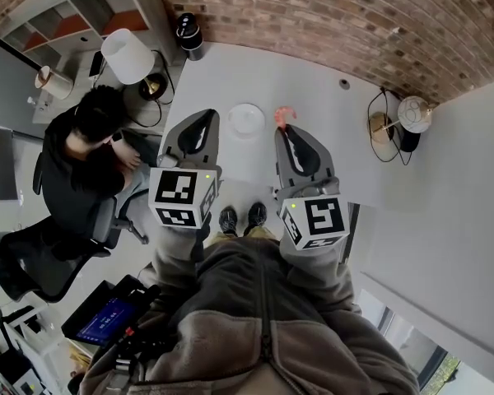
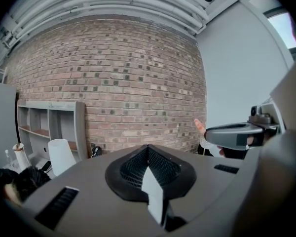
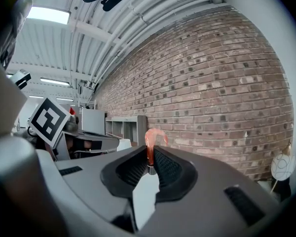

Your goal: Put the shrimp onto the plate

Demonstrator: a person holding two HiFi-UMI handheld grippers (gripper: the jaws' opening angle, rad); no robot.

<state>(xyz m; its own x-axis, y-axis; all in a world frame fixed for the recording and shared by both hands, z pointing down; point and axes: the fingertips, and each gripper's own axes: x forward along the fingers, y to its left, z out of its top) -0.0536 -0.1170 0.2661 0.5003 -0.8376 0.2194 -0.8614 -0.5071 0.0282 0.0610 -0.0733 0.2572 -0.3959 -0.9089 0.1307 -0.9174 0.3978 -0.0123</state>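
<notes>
A pink curved shrimp [image 3: 151, 142] sticks up from between the tips of my right gripper [image 3: 151, 154], which is shut on it. In the head view the shrimp [image 1: 283, 115] shows just beyond the right gripper [image 1: 286, 130], over the white table [image 1: 329, 130] and to the right of the small white plate [image 1: 246, 119]. My left gripper [image 1: 202, 120] hangs left of the plate, jaws pressed together with nothing between them [image 2: 148, 149]. Both grippers are raised and point at the brick wall.
A person in black [image 1: 90, 151] sits at the left by a white lamp [image 1: 128, 56] and a shelf [image 1: 74, 19]. A black speaker [image 1: 188, 33] stands at the table's far left corner. A round lamp [image 1: 412, 115] and cables lie at the right.
</notes>
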